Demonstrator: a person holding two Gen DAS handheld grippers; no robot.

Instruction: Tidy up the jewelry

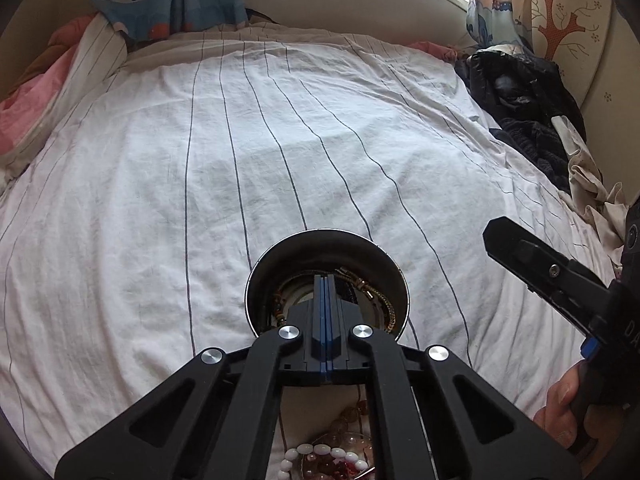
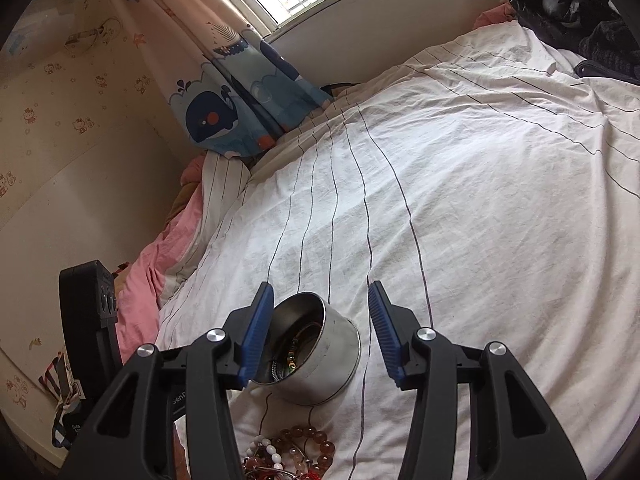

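Observation:
A round steel bowl (image 1: 326, 250) lies on the striped white bedsheet, with bracelets and a gold chain (image 1: 384, 300) inside. My left gripper (image 1: 325, 280) is shut, its tips over the bowl's opening; I cannot tell if it pinches anything. A pile of bead bracelets (image 1: 328, 456) lies under it. In the right wrist view the bowl (image 2: 332, 356) sits tilted between the fingers of my open right gripper (image 2: 320, 320), closer to the left pad (image 2: 256, 332). The bead pile (image 2: 292, 452) lies nearer the camera. The right gripper also shows in the left wrist view (image 1: 532, 264).
Black clothes (image 1: 524, 108) are heaped at the bed's right edge. A pink quilt (image 2: 148, 276) lies along the left side by the wall. Whale-print curtains (image 2: 240, 112) hang at the head of the bed. The left gripper's body (image 2: 88, 308) stands at the left.

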